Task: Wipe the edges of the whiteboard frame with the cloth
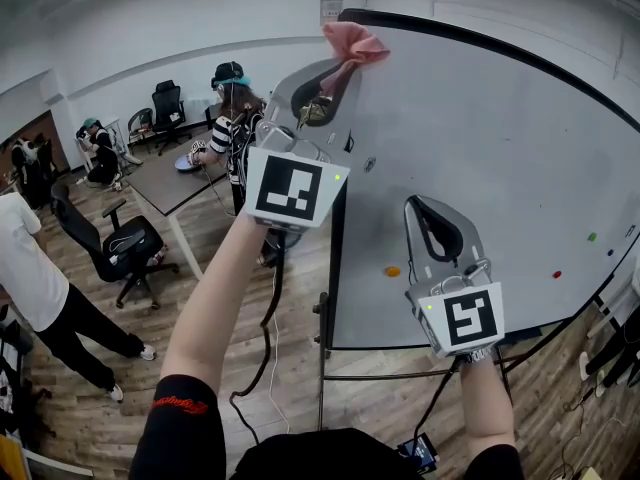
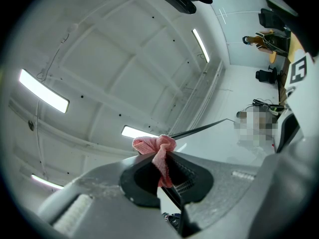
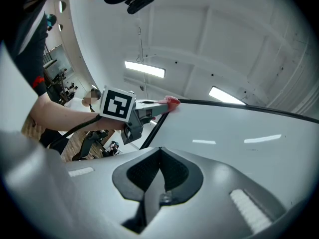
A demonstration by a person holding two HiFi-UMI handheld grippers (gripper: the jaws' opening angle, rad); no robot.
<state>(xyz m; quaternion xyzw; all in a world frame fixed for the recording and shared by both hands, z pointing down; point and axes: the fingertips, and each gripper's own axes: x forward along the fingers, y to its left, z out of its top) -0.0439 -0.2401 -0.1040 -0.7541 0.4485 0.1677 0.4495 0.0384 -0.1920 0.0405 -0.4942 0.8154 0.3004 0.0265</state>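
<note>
The left gripper [image 2: 162, 156] is raised high and clenched on a bunched pink microfibre cloth [image 1: 355, 43]. Its jaws are closed down to the thickness of the fabric, pinching a narrow tail of it. That tail runs along the line of the jaws, and the fuller, knotted wad stands out past the tips, pointing up and slightly right in the head view. The wad sits at the top left corner of the large white whiteboard [image 1: 500, 168], against the thin black frame [image 1: 335, 258] where the upper edge meets the left upright. The right gripper view shows the pink wad right at the end of that upper edge. The cloth's long axis follows the gripper, aimed at the corner. The right gripper [image 3: 159, 151] is held lower, in front of the board's face and right of the left upright. Its jaws are pressed fully together with nothing between them, and they point up the board. I cannot tell whether its tips touch the white surface.
</note>
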